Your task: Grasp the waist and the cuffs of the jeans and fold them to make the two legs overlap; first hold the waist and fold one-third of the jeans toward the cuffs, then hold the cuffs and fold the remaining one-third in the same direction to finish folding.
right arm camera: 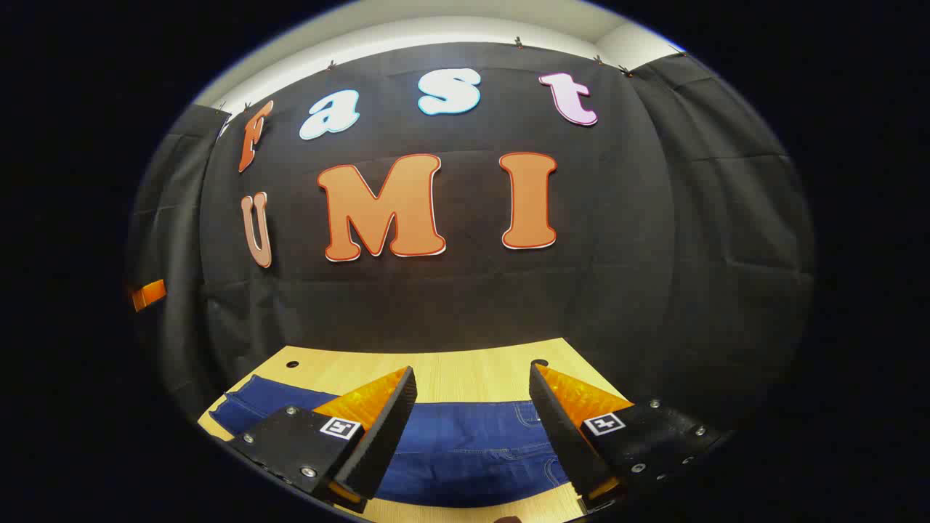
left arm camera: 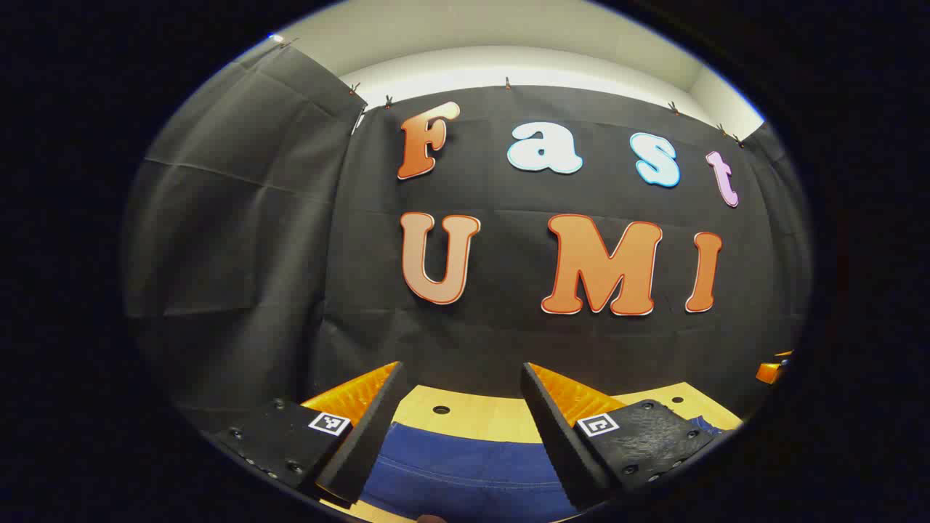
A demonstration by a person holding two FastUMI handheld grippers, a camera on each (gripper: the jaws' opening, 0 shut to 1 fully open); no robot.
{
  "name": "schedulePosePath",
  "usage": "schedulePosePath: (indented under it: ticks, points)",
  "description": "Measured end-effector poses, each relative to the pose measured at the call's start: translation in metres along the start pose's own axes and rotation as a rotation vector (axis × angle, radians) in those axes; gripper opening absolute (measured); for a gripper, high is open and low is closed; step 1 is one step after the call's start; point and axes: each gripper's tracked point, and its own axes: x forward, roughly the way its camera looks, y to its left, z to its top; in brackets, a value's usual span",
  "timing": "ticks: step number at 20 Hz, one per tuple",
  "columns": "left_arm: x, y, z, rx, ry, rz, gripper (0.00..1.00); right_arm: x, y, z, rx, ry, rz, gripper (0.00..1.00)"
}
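1. Left tongs (left arm camera: 461, 407) stand open above the jeans (left arm camera: 465, 472), holding nothing.
2. Right tongs (right arm camera: 472, 407) likewise gape, empty, over the jeans (right arm camera: 465, 443).
3. Jeans lie flat on the table (right arm camera: 450, 374); judged: no fold evident, all grasps outstanding.
4. Beyond, the booth's wall.

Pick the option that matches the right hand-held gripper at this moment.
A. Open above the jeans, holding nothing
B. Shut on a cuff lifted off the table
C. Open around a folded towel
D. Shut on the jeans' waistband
A: in the right gripper view the right hand-held gripper has its fingers spread wide, with the jeans lying flat on the wooden table between them, ungrasped.
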Motion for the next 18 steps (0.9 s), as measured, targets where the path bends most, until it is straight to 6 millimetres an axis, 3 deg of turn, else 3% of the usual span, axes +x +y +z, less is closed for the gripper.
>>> schedulePosePath:
  ticks: [3,4,8,12,13,14,18]
  points:
    - [-0.004,0.003,-0.004,-0.016,0.005,-0.01,0.98,-0.002,0.005,-0.001,0.002,0.01,0.007,1.0]
    - [-0.003,0.002,-0.007,-0.032,0.013,-0.019,0.96,-0.005,0.006,-0.003,0.002,0.01,0.008,0.96]
    - [-0.003,0.0,-0.015,-0.087,0.023,-0.041,0.98,-0.015,-0.002,-0.005,-0.019,0.01,-0.02,0.96]
    - [-0.003,-0.006,-0.014,-0.08,0.019,-0.052,0.99,-0.024,-0.016,0.005,-0.014,-0.01,-0.045,0.96]
    - [-0.003,-0.007,-0.012,-0.075,0.017,-0.052,0.98,-0.026,-0.019,0.007,-0.01,-0.016,-0.05,1.0]
    - [-0.003,-0.009,-0.012,-0.072,0.018,-0.055,0.98,-0.027,-0.021,0.008,-0.006,-0.016,-0.055,0.96]
    - [-0.005,-0.01,-0.011,-0.069,0.02,-0.061,0.96,-0.032,-0.029,0.009,-0.006,-0.023,-0.077,0.96]
